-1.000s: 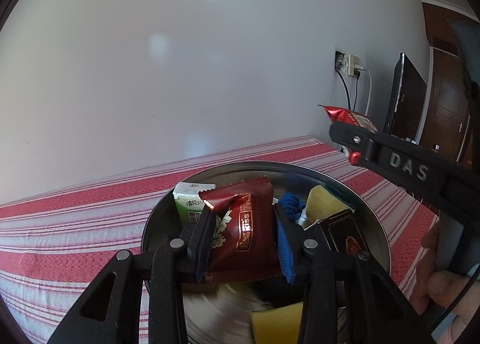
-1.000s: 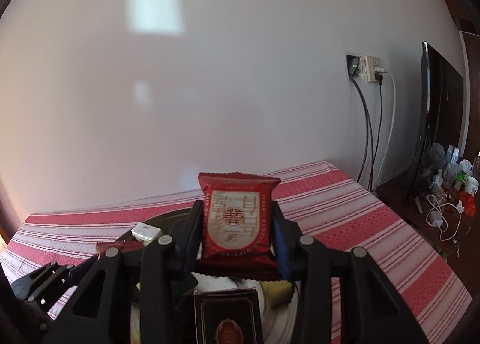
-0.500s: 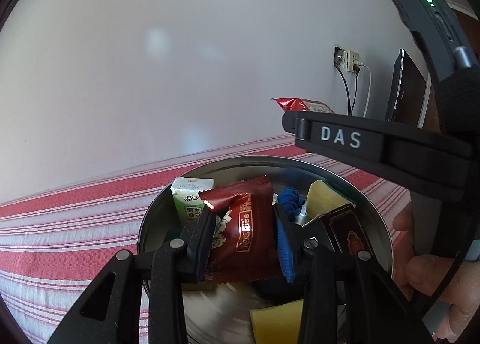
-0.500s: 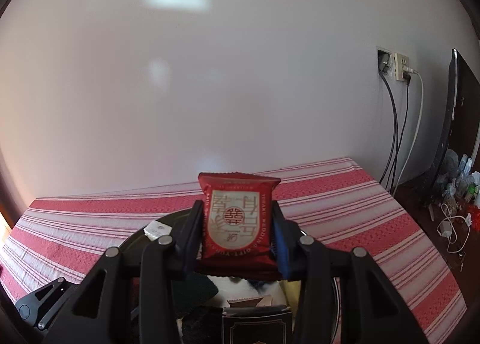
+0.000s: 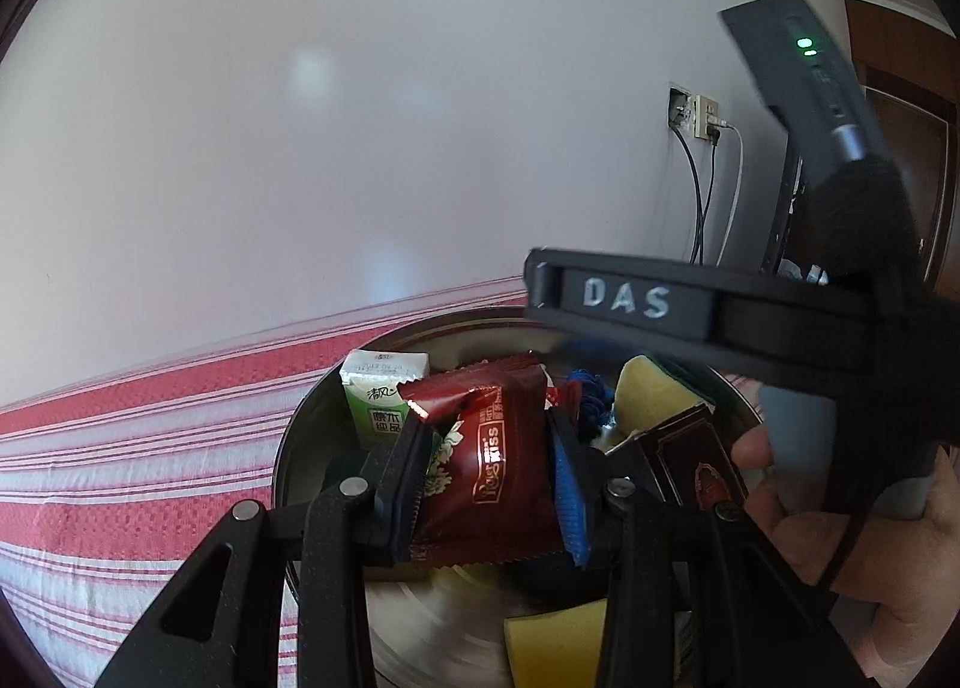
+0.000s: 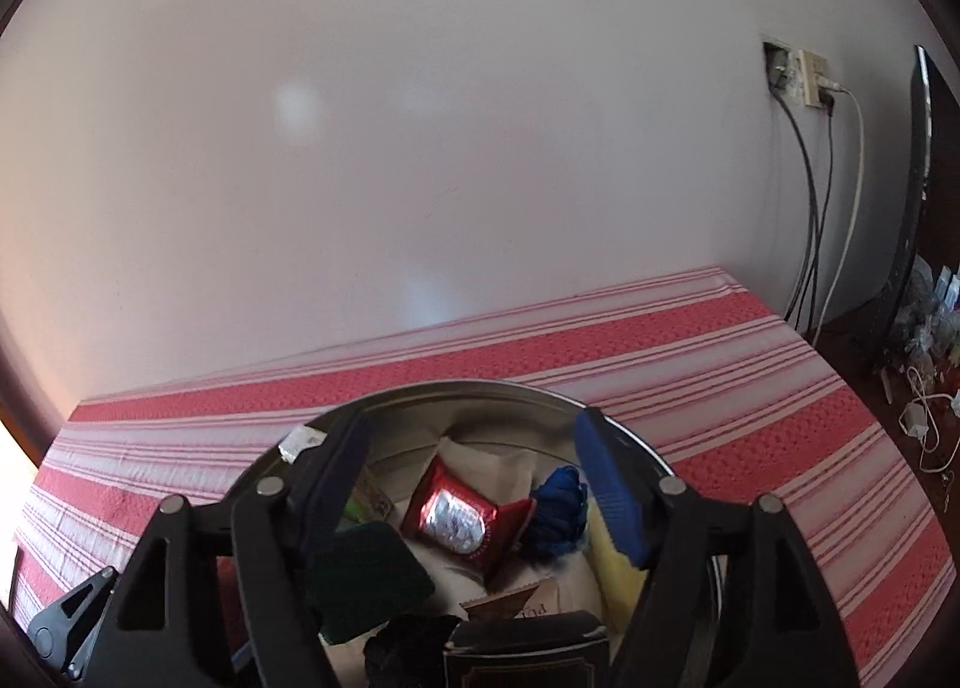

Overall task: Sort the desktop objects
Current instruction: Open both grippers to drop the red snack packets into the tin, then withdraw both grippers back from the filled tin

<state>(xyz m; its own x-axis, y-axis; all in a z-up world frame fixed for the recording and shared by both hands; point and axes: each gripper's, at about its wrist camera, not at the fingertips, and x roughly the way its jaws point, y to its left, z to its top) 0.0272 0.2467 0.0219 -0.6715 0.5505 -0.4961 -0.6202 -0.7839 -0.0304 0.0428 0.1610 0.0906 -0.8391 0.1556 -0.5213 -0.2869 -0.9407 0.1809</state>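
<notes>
Snack packets: two red, one in left gripper point(image 5: 489, 463), one point(image 6: 459, 520) in bowl point(image 6: 480, 391).

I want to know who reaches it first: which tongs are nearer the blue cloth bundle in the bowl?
Right. The right tongs, jaws opening and empty, hang just over the blue cloth bundle. The left tongs, shut on a dark red snack packet, sit nearer the bowl's other side.

Red-and-white striped tablecloth point(image 6: 690, 352) over the table, round metal basin point(image 6: 516, 391) resting on it
</notes>
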